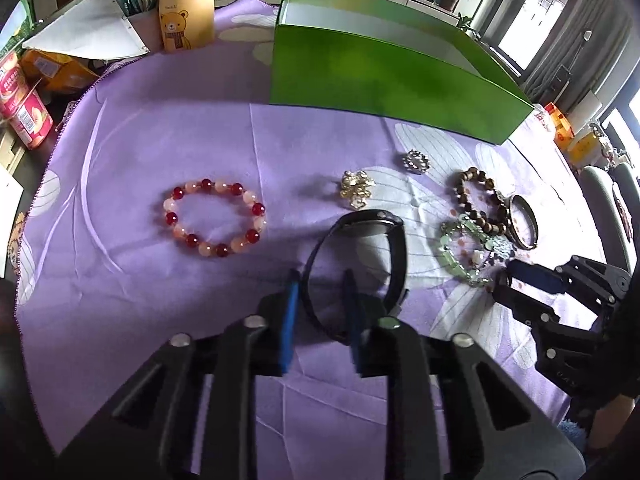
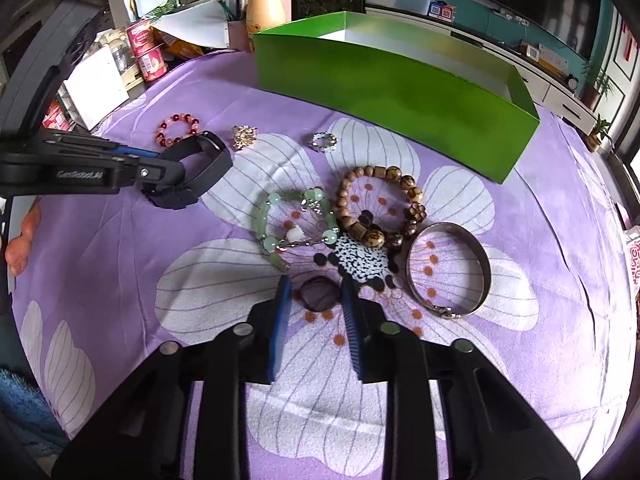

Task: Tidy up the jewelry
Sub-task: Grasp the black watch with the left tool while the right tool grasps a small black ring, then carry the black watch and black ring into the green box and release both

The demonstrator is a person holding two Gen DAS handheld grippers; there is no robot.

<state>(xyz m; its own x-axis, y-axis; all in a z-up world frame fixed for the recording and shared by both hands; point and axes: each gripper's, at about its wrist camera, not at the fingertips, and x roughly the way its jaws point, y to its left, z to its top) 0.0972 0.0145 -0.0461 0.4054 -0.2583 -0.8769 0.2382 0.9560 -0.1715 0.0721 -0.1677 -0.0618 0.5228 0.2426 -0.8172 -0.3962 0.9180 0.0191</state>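
Observation:
A black watch lies on the purple flowered cloth. My left gripper is shut on its strap; from the right wrist view the left gripper grips the watch from the left. My right gripper points down with a dark purple stone between its pads; the stone belongs to a black-and-white bead bracelet. Around it lie a green jade bracelet, a wooden bead bracelet and a metal bangle. Further left is a red-and-pink bead bracelet.
An open green box stands at the back of the cloth. A gold brooch and a silver ring lie in front of it. A yellow bear jar, pink cans and papers crowd the back left.

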